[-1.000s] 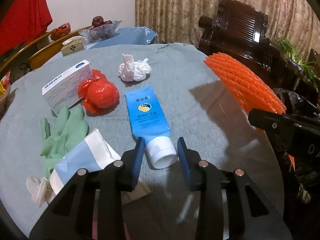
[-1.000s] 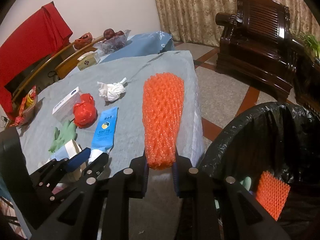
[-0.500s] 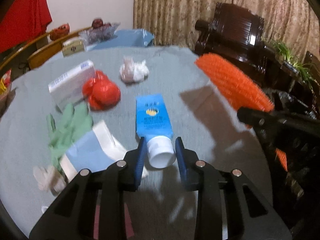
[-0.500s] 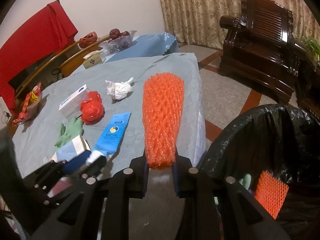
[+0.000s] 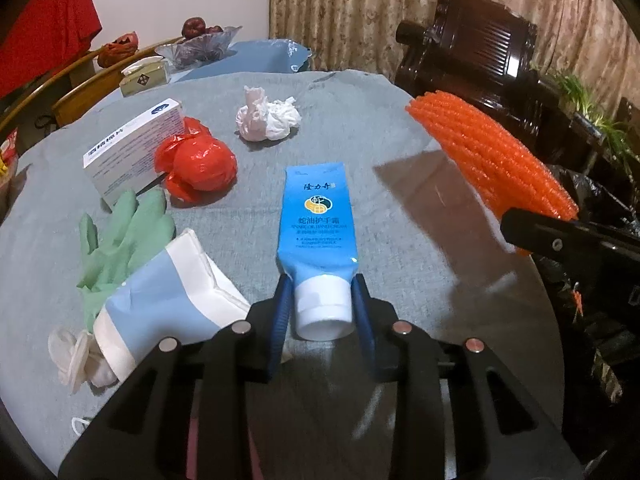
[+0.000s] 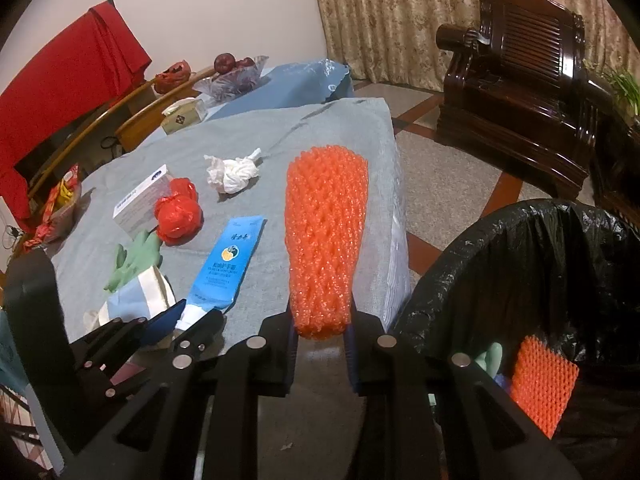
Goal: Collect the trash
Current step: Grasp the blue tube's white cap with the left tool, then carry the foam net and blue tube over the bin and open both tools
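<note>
Straddling the white cap of the blue tube [image 5: 318,224], the left gripper [image 5: 320,300] has its jaws partly open, a blade close on either side, perhaps touching. The tube lies flat on the worktop [image 5: 420,240], its long axis running straight away from the jaws. The right gripper [image 6: 322,330] is clamped on the orange foam net [image 6: 326,232] (the bin bag [image 6: 500,264] sits just right of it).

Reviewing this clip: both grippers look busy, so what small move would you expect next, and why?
Probably the right gripper swings right and releases the orange foam net sleeve over the black-lined trash bin: the sleeve is already clamped clear of the table. The left gripper brackets the blue hand cream tube at its white cap, apparently closing.
</note>
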`<act>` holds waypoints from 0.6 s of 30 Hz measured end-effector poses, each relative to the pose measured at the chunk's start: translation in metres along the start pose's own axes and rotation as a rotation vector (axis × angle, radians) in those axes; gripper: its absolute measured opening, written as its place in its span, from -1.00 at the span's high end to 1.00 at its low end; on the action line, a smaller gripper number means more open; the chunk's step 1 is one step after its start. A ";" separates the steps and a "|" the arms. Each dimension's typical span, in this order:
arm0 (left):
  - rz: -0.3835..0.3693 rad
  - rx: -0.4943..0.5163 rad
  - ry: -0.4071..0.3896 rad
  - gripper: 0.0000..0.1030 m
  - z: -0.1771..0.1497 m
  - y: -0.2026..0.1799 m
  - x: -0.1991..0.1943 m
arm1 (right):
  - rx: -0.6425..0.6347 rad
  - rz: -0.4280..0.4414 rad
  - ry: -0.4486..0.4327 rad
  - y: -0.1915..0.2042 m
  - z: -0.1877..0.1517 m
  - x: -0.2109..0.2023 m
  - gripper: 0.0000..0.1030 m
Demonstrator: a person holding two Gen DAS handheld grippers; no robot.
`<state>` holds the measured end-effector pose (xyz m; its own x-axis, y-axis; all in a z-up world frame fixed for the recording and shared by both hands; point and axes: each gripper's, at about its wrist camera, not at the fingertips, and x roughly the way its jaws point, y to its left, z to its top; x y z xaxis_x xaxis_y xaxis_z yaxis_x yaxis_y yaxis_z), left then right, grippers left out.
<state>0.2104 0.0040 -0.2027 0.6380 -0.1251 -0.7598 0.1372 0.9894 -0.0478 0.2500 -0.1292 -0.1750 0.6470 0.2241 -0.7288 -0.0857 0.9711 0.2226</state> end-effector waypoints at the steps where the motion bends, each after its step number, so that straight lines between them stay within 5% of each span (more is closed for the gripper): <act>1: -0.002 -0.007 -0.003 0.43 0.000 0.001 -0.001 | -0.002 0.001 0.000 0.000 0.000 0.000 0.61; 18: -0.011 0.006 -0.142 0.43 0.014 -0.007 -0.072 | -0.032 0.032 -0.082 0.000 0.003 -0.045 0.61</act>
<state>0.1746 0.0047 -0.1387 0.7371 -0.1451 -0.6600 0.1487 0.9876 -0.0511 0.2228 -0.1390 -0.1405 0.7032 0.2493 -0.6658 -0.1312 0.9659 0.2231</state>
